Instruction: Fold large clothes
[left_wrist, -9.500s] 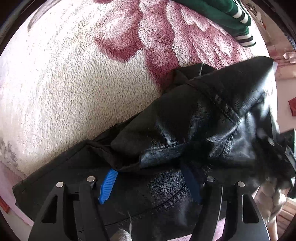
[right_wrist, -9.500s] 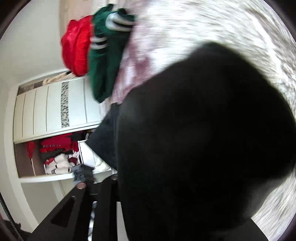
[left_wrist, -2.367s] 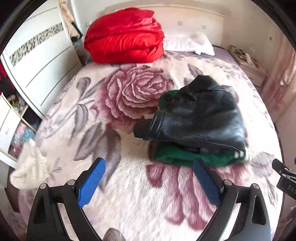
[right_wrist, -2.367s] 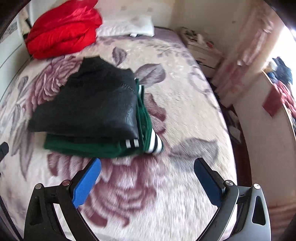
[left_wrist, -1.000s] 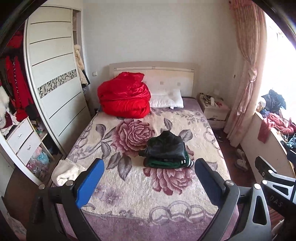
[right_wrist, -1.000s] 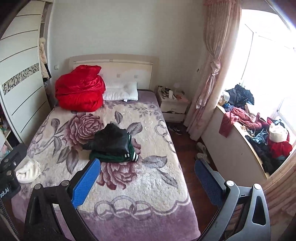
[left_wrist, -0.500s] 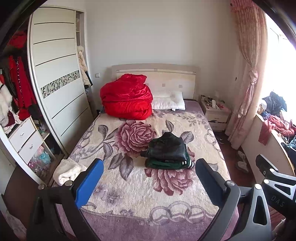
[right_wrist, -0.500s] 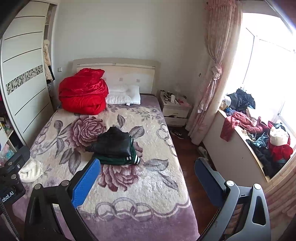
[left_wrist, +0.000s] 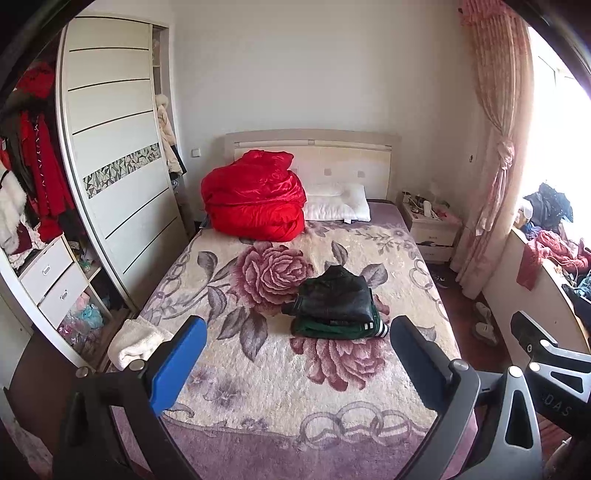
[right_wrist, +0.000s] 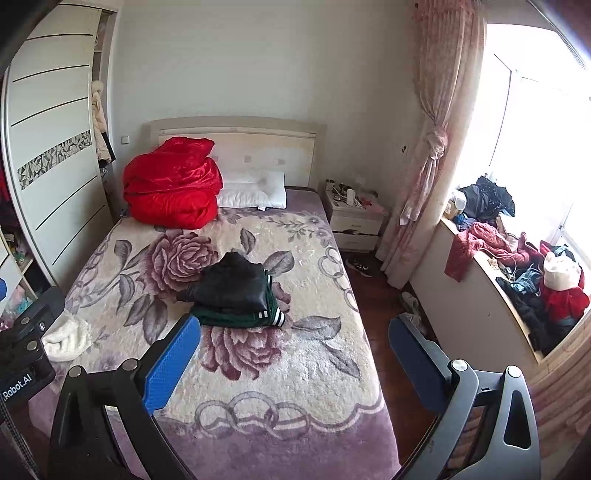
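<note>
Both tongs stood released and empty, jaws spread wide, held back past the foot of the bed (left_wrist: 258, 406), well apart from everything lying on it.

Taking the folded stack as the landmark: the black leather jacket (left_wrist: 334, 297) lay folded on top of the green garment with white stripes (left_wrist: 340, 328), the two touching and squared up together near the middle of the bed. From the left tongs (left_wrist: 295, 365) the stack lay straight ahead and slightly right of centre; from the right tongs (right_wrist: 295, 363) it lay ahead and left of centre (right_wrist: 231, 286). Neither tongs was clearly the nearer, as both were drawn back about equally. The stack's long axis ran across the bed, side to side, with the striped cuffs (right_wrist: 273, 315) at its right end.

Left of the stack, at the bed's near left edge, sat a white fluffy bundle (left_wrist: 136, 341); whether it was clothing I could not tell. Behind the stack, toward the headboard, lay a red quilt (left_wrist: 255, 197), and to its right a white pillow (left_wrist: 338, 203). Far right of the stack, on the window ledge (right_wrist: 480, 266), sat a loose heap of clothes (right_wrist: 524, 273).

Counted: two tongs, two folded garments in one stack, one white bundle, one quilt, one pillow. The heap's pieces were too tangled to count.

I judge the folding on the bed done, so any next piece would have to be fetched from off to one side.
</note>
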